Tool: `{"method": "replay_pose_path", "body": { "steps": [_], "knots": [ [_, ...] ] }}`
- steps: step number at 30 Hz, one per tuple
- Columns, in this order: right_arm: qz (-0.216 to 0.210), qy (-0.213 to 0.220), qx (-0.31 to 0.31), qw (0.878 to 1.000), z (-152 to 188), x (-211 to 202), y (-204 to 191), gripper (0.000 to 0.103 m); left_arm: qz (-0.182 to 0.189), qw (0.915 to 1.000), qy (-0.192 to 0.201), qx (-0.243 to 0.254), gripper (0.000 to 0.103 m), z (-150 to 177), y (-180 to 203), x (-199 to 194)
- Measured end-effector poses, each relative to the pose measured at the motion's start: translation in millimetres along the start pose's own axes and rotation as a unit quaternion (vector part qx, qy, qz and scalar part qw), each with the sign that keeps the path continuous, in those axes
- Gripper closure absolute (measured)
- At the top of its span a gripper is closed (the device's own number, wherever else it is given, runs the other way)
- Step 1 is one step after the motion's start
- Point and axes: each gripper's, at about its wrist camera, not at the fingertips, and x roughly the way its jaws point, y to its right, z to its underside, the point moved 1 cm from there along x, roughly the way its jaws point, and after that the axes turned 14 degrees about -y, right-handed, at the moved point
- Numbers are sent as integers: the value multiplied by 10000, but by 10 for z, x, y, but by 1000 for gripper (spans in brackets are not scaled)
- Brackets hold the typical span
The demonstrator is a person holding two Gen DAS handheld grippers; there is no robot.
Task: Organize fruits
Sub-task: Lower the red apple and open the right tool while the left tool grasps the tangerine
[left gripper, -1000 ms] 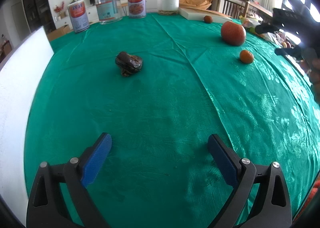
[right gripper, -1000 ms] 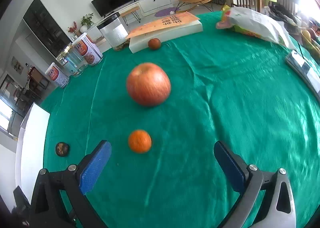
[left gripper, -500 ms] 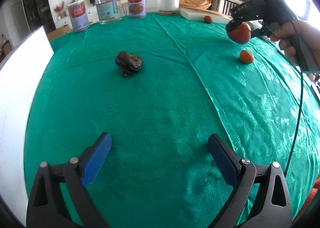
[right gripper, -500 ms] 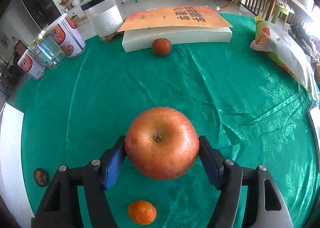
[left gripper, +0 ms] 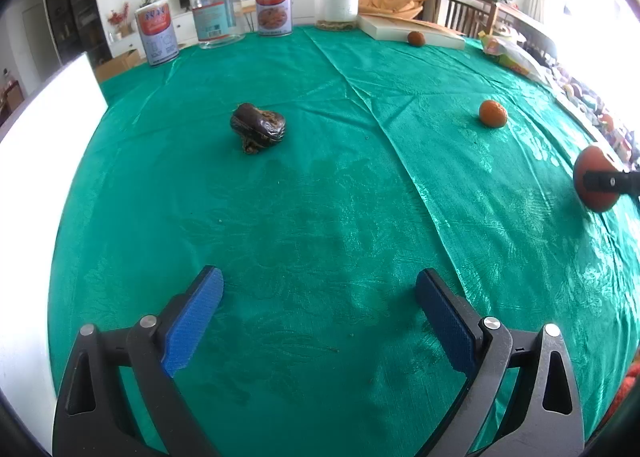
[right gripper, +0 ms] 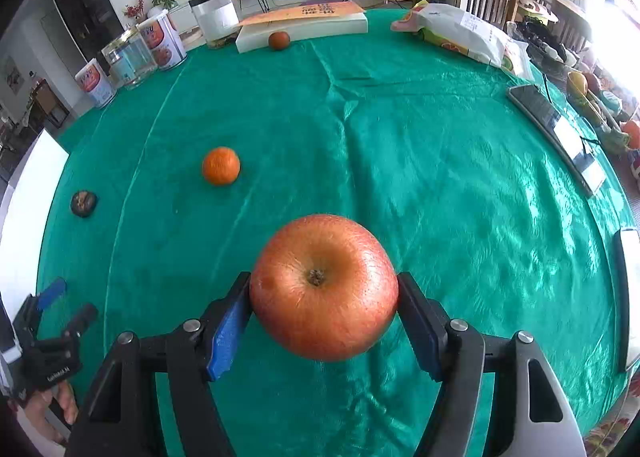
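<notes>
Right gripper (right gripper: 324,319) clamps the big round red-orange apple (right gripper: 324,293) between its blue pads, while the left gripper (left gripper: 320,321) gapes wide over green cloth (left gripper: 320,197).

Right tool (right gripper: 324,311) clamped apple (right gripper: 324,293), lifted it (off tablecloth).

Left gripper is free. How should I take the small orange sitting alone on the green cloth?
Grip the small orange across its widest middle, coming from above with the left gripper and its fingers on opposite sides. It is round and sits free on the green cloth, nothing touching it, so any side probably works.
</notes>
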Motion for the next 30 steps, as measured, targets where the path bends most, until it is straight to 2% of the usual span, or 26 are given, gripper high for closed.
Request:
{"method": "replay_pose_path", "body": {
  "steps": [2,3,4,6,8,9,10,13,16,20,24,26,28,29,30],
  "knots": [
    [-15,233,55,9997,111,24,-8,31,-1,10000,1,0,5,0,2,0],
    [42,311,68,9995,157,24,-5,24,-1,10000,-1,1,5,0,1,0],
    [99,375,89,9992,171,42,-12,11,0,10000,0,0,5,0,0,0],
    [181,521,147,9984,243,81,4,3,1,10000,0,0,5,0,0,0],
    [165,475,273,9984,291,176,49,3,-2,10000,5,-7,5,1,2,-2],
    [274,680,216,9971,327,163,24,1,2,10000,-6,-35,7,3,10,-9],
    [379,739,193,9964,372,181,9,0,141,9999,-62,-54,7,-11,36,-19],
    [542,741,123,9957,399,176,-38,0,956,9953,-152,89,7,-199,272,-70],
    [537,757,160,9956,378,168,-14,0,1239,9905,-285,530,7,-585,722,-18],
    [539,753,139,9956,364,177,-5,0,1012,9898,-79,996,7,-1033,1228,151],
    [530,760,130,9956,358,189,-6,0,736,9918,30,1044,9,-1327,1434,366],
    [525,762,129,9956,360,189,-5,0,708,9925,127,987,17,-1410,1468,407],
    [495,776,137,9957,358,185,-2,0,765,9917,25,1033,47,-1457,1516,469],
    [474,785,144,9957,357,183,2,0,807,9907,-87,1090,54,-1465,1550,514],
    [452,795,151,9957,355,181,9,0,721,9908,-37,1143,60,-1445,1578,506]
  ]
}}
